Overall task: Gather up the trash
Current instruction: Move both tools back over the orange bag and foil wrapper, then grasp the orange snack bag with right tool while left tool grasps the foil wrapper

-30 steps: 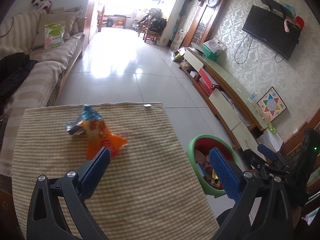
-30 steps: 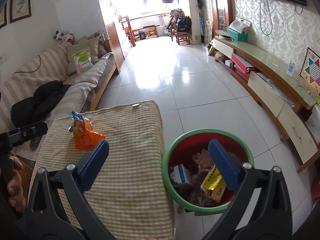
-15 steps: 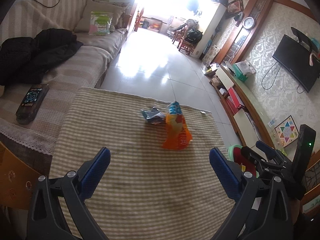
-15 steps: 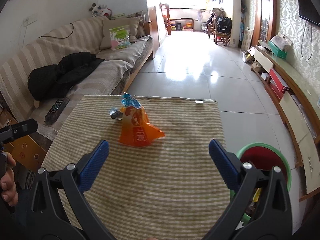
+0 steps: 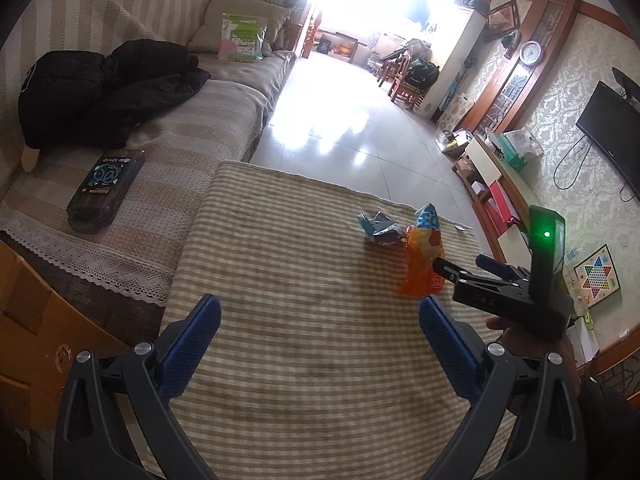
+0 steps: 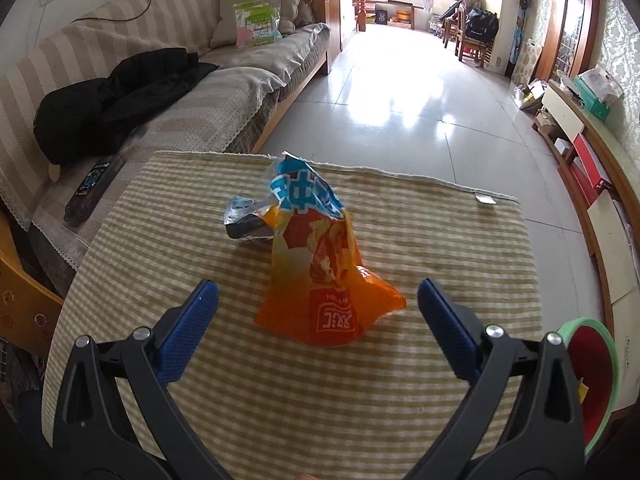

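Observation:
An orange and blue snack bag (image 6: 320,276) stands on the striped tablecloth (image 6: 440,240). A crumpled silver wrapper (image 6: 246,226) lies just behind it to the left. My right gripper (image 6: 318,308) is open and empty, its blue pads on either side of the bag's near end, just short of it. My left gripper (image 5: 320,328) is open and empty over the cloth (image 5: 288,264), nearer than the bag (image 5: 422,260) and wrapper (image 5: 380,230). The right gripper's body (image 5: 512,292) shows at the left view's right side, beside the bag.
A green bin with a red liner (image 6: 592,380) stands on the floor off the table's right edge. A sofa (image 6: 168,92) with a black jacket (image 6: 116,96) and a dark flat box (image 5: 106,188) lies left. A low TV cabinet (image 5: 496,184) runs along the right wall.
Both grippers swung left from the bin toward the table. The right one has closed in on the orange bag, which now sits between its open pads. The bin has slid to the right edge.

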Available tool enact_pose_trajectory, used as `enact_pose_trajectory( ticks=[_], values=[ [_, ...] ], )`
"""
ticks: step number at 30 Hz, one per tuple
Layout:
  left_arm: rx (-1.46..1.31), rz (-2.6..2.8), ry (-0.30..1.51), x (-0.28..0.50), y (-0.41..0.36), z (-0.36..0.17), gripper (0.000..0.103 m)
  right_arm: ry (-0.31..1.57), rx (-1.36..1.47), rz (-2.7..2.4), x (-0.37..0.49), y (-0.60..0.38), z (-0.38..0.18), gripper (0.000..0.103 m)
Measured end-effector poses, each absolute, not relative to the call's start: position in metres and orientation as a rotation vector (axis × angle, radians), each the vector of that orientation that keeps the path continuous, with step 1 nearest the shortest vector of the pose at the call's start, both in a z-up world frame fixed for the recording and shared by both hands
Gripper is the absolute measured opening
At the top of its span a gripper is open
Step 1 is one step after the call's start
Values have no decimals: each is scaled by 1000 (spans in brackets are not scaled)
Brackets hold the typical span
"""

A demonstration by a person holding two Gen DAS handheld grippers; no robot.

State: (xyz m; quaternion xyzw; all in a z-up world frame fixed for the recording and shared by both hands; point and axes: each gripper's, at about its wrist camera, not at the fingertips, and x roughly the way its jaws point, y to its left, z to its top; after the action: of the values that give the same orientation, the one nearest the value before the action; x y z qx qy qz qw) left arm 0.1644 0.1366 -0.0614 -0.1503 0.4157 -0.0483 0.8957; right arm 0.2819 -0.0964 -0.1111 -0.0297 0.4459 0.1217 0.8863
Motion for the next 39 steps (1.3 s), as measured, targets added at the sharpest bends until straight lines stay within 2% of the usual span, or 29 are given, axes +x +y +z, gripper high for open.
enact_pose_trajectory(
  ticks=[5, 8, 14, 15, 29, 36, 39],
  values=[
    [-293, -99, 878, 178, 137, -63, 95, 979, -60, 245, 307, -91, -136, 95],
    [-265, -115, 886, 193, 128, -64, 95, 1011, -46, 250, 315, -92, -145, 75],
    [-157, -153, 882, 230, 90, -61, 95, 1019, -19, 286, 313, -102, -142, 61],
    [-148, -165, 883, 236, 84, -60, 95, 1023, -15, 292, 311, -104, -141, 51],
    [-2, -294, 999, 331, -10, -93, 95, 971, 33, 255, 261, -168, -93, 49],
    [225, -260, 1106, 374, -39, -137, 95, 959, 45, 218, 235, -207, -79, 49],
    [281, -246, 1165, 387, -36, -155, 87, 956, 75, 204, 228, -221, -76, 49]
  ],
)
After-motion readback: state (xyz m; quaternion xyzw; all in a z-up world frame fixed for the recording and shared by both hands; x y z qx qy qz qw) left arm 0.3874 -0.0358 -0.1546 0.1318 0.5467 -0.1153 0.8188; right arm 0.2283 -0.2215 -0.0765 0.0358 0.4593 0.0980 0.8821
